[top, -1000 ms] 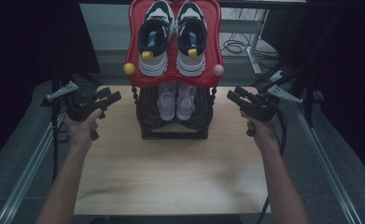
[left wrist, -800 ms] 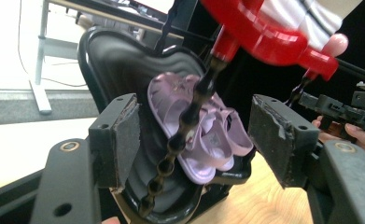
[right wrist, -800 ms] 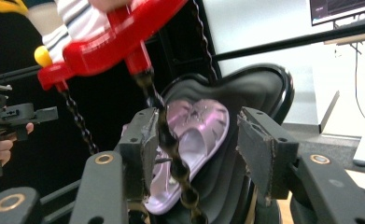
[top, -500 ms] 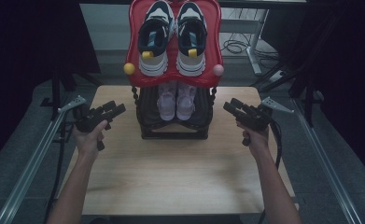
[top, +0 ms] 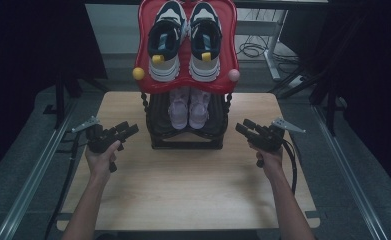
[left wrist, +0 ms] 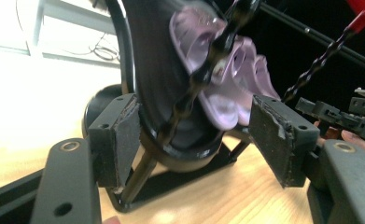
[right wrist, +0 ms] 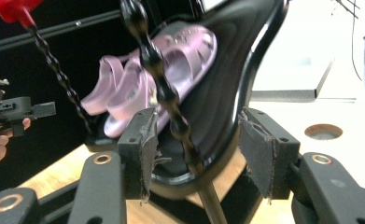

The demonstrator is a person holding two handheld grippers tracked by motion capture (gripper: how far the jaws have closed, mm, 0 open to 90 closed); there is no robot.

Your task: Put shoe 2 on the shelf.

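Both my tongs (top: 127, 131) (top: 244, 126) have dropped beside the rack (top: 185, 142) at the table's (top: 183, 200) far edge, jaws wide, empty. Rack looks stiff, top-heavy; I'd grip its side posts.

Black two-tier shoe rack (top: 185, 142) upright mid-table, lilac sandals (top: 188, 107) on lower shelf.

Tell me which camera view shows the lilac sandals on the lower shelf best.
The right gripper view: the lilac sandals lie side-on, close, straps clear. The left gripper view shows the pair blurred behind a beaded post. The high view shows them small and dim under the red shelf.
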